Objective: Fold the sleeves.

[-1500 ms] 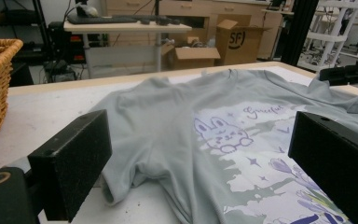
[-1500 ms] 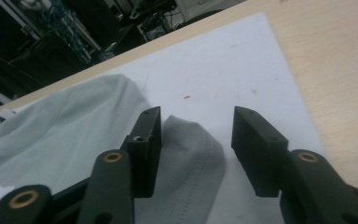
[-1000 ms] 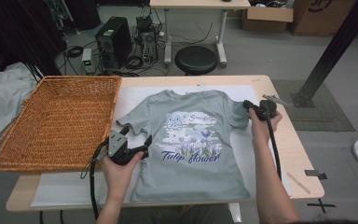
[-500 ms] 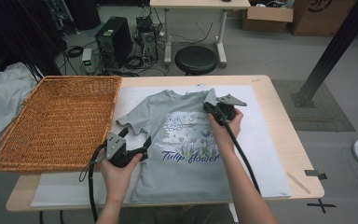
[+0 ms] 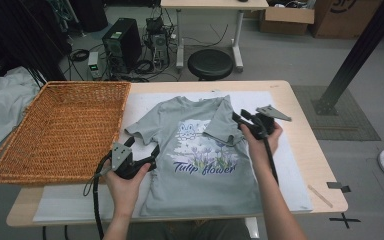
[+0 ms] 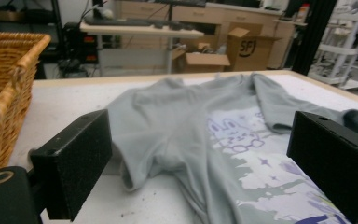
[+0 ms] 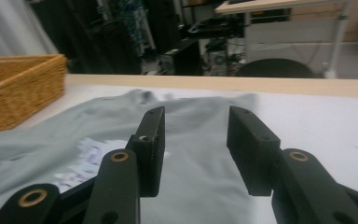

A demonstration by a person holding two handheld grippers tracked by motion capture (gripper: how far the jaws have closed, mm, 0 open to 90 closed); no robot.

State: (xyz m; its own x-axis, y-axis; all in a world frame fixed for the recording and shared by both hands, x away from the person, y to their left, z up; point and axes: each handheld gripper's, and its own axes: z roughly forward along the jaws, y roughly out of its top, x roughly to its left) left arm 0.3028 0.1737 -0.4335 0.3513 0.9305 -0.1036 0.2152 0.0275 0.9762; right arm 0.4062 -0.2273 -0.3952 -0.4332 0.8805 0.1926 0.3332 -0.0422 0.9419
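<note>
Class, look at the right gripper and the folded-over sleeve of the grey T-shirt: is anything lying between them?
No. The right gripper hangs just beside the folded sleeve of the T-shirt, its jaws open with nothing between them.

- Shirt [image 5: 200, 160] flat on a mat [image 5: 290, 165] on the desk [image 5: 315, 155], one sleeve [image 5: 222, 122] folded inward.
- Basket [image 5: 60, 130] left of shirt, on desk's left end.
- Left hand-held gripper [image 5: 142, 147] at shirt's left edge; right hand-held gripper [image 5: 239, 119] just beside folded sleeve.
- Stool [image 5: 210, 62] behind desk.
</note>
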